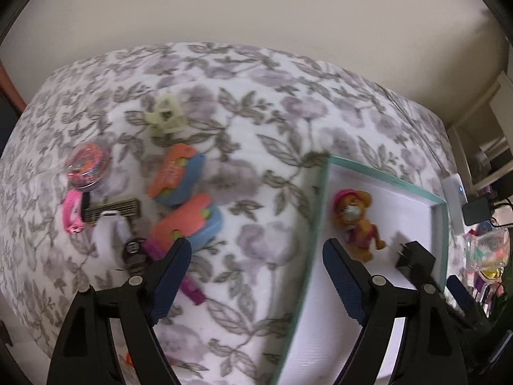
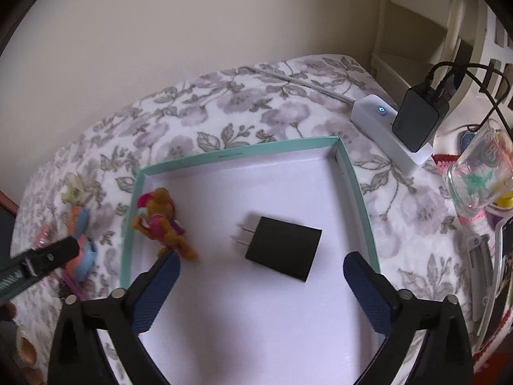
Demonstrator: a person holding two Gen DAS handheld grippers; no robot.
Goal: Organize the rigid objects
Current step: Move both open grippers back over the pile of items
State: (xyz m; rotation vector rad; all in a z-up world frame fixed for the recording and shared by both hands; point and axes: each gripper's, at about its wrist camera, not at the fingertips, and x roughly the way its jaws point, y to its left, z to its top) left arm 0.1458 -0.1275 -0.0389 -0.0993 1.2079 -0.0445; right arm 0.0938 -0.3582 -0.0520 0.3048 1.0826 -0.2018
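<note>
A shallow white box with a teal rim (image 2: 349, 173) lies on a floral cloth; it also shows in the left wrist view (image 1: 320, 192). In it are a toy dog figure (image 2: 163, 221) (image 1: 356, 221) and a black plug adapter (image 2: 283, 248) (image 1: 415, 258). My right gripper (image 2: 261, 266) is open and empty above the box, near the adapter. My left gripper (image 1: 256, 256) is open and empty over the cloth, just left of the box. Left of it lie two orange-and-blue toys (image 1: 178, 176) (image 1: 189, 221), a pink round case (image 1: 88, 165), a cream toy (image 1: 165, 114), a comb (image 1: 112, 211) and a purple piece (image 1: 189, 285).
A white power strip (image 2: 384, 128) with a black charger (image 2: 416, 118) sits at the back right of the cloth. A clear jar (image 2: 481, 173) and other clutter stand at the right edge. A beige wall is behind. My left gripper's arm (image 2: 38, 263) shows at the left.
</note>
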